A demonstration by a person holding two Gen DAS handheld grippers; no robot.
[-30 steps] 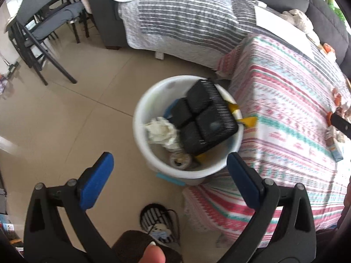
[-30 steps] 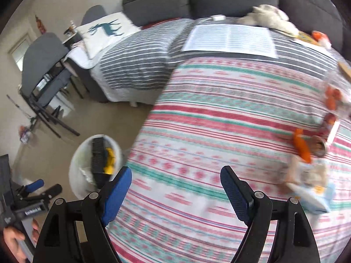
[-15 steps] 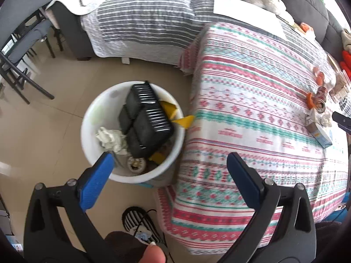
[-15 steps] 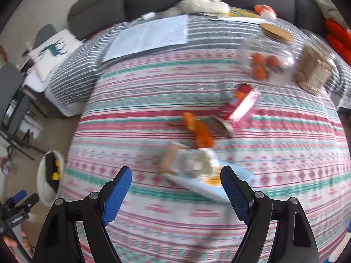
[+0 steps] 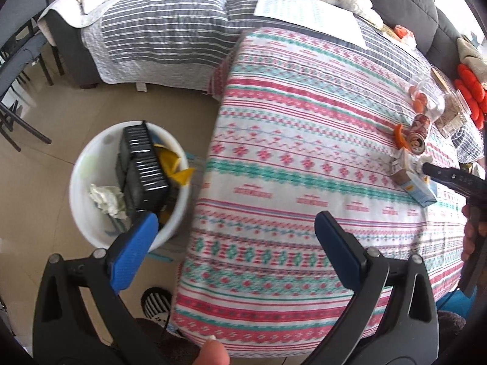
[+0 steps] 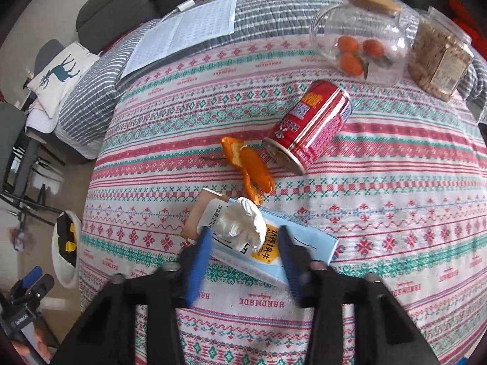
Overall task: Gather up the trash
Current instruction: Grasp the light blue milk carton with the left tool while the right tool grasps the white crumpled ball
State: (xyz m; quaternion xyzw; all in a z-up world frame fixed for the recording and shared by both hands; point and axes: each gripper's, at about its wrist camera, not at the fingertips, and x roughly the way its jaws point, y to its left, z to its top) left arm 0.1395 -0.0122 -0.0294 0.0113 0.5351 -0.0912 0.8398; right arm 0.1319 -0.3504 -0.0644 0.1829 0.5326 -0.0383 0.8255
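— Now closing in: right gripper (image 6: 243, 252) narrowing its blue fingers (image 6: 197, 261) around the crumpled white tissue (image 6: 240, 225) and the pale blue milk carton (image 6: 274, 249) beneath, on the patterned counter (image 6: 380, 213). Not yet pressing, by the look.

— Left gripper (image 5: 234, 237)?

— Spread wide, empty, hovering by the counter edge beside the white plastic bin (image 5: 91, 182) on the floor.

— Next?

— Probably finish the squeeze, lift cleanly, carry over to the bin. Orange peel (image 6: 249, 167) and red can (image 6: 310, 124) left to gather.
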